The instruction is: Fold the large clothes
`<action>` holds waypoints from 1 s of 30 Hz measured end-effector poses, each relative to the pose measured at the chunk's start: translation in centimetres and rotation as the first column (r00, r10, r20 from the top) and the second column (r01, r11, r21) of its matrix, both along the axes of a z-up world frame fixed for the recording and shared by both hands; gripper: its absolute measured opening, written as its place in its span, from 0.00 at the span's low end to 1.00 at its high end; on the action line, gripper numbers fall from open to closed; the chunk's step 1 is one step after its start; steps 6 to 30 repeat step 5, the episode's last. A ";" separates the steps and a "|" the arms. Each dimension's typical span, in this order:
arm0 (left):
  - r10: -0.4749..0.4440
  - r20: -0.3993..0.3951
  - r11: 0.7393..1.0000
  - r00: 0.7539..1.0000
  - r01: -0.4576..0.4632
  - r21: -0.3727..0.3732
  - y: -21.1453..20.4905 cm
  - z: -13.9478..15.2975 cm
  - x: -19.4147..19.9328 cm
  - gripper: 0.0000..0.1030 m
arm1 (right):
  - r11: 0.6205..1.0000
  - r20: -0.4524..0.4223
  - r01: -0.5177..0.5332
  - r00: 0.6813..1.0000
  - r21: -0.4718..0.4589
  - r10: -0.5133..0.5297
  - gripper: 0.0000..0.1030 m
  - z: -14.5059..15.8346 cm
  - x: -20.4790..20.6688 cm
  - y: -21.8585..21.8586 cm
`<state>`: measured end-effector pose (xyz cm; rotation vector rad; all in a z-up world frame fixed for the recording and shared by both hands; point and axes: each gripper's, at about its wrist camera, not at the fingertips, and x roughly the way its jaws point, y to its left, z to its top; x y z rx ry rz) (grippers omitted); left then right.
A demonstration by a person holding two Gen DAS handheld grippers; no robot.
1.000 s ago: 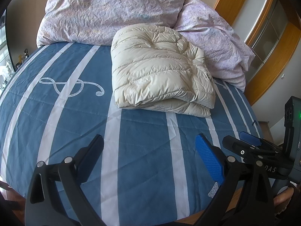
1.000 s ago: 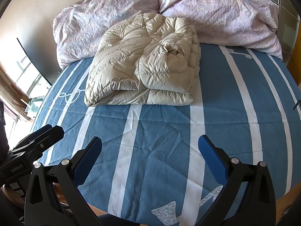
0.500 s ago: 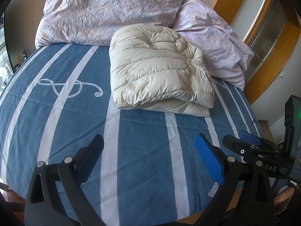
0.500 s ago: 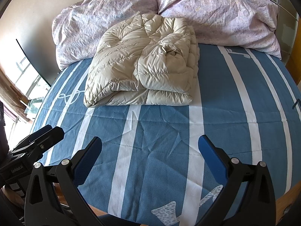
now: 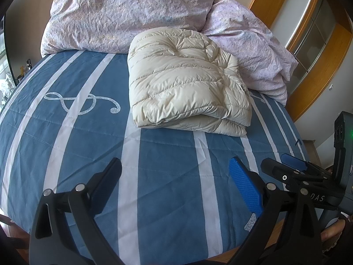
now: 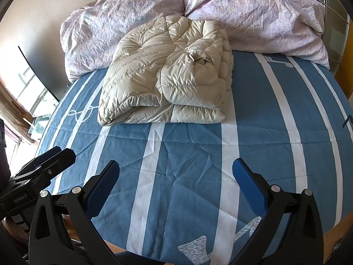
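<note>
A cream puffy down jacket (image 5: 187, 81) lies folded into a thick bundle on the blue and white striped bed (image 5: 88, 132), near the pillows. It also shows in the right wrist view (image 6: 167, 75), on the same bed (image 6: 264, 121). My left gripper (image 5: 175, 172) is open and empty, held over the bed's near edge, well short of the jacket. My right gripper (image 6: 176, 172) is open and empty, also over the near edge. The right gripper also shows at the right of the left wrist view (image 5: 293, 172).
Two pale pink floral pillows (image 5: 132, 13) (image 6: 253, 13) lie behind the jacket at the head of the bed. A wooden frame and glass panels (image 5: 308, 33) stand to the right. A dark screen (image 6: 37, 72) and window are at the left.
Both grippers have stayed open and almost still. The views shift only slightly, with the jacket sitting a touch lower in the left wrist view.
</note>
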<state>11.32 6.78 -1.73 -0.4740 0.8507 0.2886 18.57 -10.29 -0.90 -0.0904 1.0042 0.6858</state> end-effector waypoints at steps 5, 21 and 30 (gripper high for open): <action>0.000 -0.001 1.000 1.000 0.000 0.000 0.0 0.0 0.0 0.94 | 1.000 0.000 0.000 1.000 0.000 0.000 0.99 0.0 0.0 0.0; 0.000 -0.001 1.000 1.000 0.000 0.000 0.0 0.0 0.0 0.94 | 1.000 0.000 0.000 1.000 0.000 0.000 0.99 0.0 0.0 0.0; 0.000 -0.001 1.000 1.000 0.000 0.000 0.0 0.0 0.0 0.94 | 1.000 0.000 0.000 1.000 0.000 0.000 0.99 0.0 0.0 0.0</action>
